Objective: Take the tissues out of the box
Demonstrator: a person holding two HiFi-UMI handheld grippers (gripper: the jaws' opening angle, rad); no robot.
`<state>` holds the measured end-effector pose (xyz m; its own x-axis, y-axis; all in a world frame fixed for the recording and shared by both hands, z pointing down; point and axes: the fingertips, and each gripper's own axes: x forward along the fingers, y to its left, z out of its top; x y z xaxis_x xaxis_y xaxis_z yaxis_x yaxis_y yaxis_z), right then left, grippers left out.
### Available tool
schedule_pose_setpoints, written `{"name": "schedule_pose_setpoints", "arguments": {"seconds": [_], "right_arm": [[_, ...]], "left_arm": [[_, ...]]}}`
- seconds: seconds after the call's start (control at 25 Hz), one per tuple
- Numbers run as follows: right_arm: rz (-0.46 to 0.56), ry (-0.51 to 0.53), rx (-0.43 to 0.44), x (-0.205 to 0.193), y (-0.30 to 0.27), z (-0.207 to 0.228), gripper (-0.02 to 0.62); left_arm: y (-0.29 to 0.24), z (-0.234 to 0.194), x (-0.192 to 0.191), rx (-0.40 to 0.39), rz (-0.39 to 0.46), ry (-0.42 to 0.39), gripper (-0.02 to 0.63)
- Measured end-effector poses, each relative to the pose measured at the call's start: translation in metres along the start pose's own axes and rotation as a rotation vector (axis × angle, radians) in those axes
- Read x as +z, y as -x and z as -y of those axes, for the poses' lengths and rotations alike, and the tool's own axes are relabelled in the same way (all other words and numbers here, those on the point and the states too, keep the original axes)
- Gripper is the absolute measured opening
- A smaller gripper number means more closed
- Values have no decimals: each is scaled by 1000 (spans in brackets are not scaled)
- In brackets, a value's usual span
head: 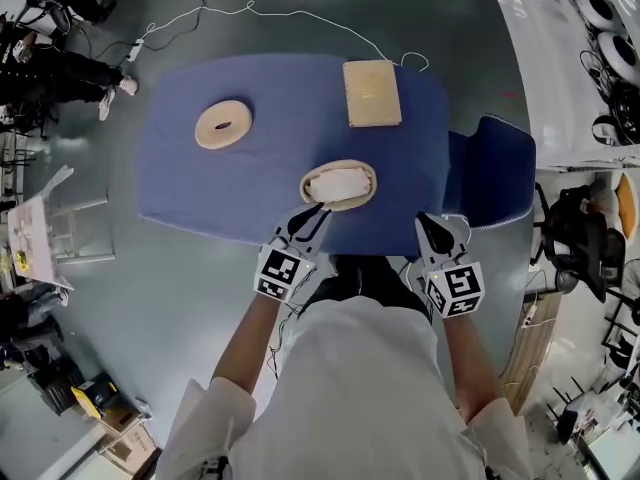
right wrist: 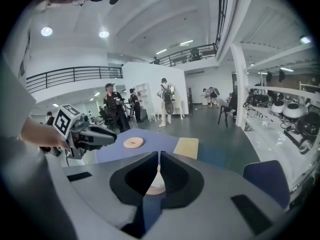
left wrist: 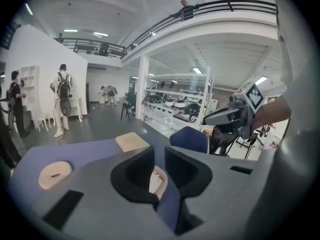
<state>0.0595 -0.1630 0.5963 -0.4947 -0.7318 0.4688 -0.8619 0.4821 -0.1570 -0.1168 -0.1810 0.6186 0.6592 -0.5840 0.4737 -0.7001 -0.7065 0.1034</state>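
Tissues (head: 336, 184) in the oval box (head: 372, 181) are soft, light and tear easily; pinch the top fold. Your left gripper (head: 316, 210) stands half open, apparently empty; your right gripper (head: 430, 224) is closed and empty.

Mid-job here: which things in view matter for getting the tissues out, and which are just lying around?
Job: oval tissue box, white tissues in it, left gripper at its near rim.
Lying about: slotted oval disc, tan rectangular block, blue chair, white cable on the floor.
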Motion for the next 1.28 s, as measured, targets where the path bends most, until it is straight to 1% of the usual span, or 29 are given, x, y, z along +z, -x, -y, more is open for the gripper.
{"name": "schedule_pose_setpoints", "arguments": {"seconds": [0.12, 0.2, 0.32, 0.44, 0.64, 0.76, 0.88, 0.96, 1.08, 1.2, 1.28], "right_arm": [[-33, -20, 17, -10, -17, 19, 38], [-54, -28, 34, -16, -27, 29, 38], [-80, -32, 62, -23, -42, 40, 38], [-110, -44, 95, -34, -56, 45, 38], [-143, -62, 143, -50, -81, 60, 38], [-163, -71, 169, -59, -91, 63, 38], [-180, -78, 191, -65, -99, 64, 38], [-187, -86, 203, -67, -104, 65, 38], [-198, -99, 218, -72, -109, 66, 38], [-206, -109, 226, -76, -113, 70, 38], [-209, -114, 230, -77, -116, 73, 38]], "left_arm": [[-36, -2, -17, -19, -84, 26, 72], [-58, -4, -29, -26, -140, 19, 72], [-89, -10, -47, -46, -198, -11, 72], [-113, -13, -71, -69, -261, -71, 78], [-156, -18, -122, -106, -413, -143, 91], [-173, -21, -155, -122, -514, -182, 115], [-186, -23, -178, -132, -584, -224, 121], [-192, -24, -189, -139, -624, -238, 130], [-198, -26, -204, -139, -675, -238, 146], [-202, -30, -220, -128, -723, -256, 153], [-203, -34, -226, -115, -742, -248, 152]]}}
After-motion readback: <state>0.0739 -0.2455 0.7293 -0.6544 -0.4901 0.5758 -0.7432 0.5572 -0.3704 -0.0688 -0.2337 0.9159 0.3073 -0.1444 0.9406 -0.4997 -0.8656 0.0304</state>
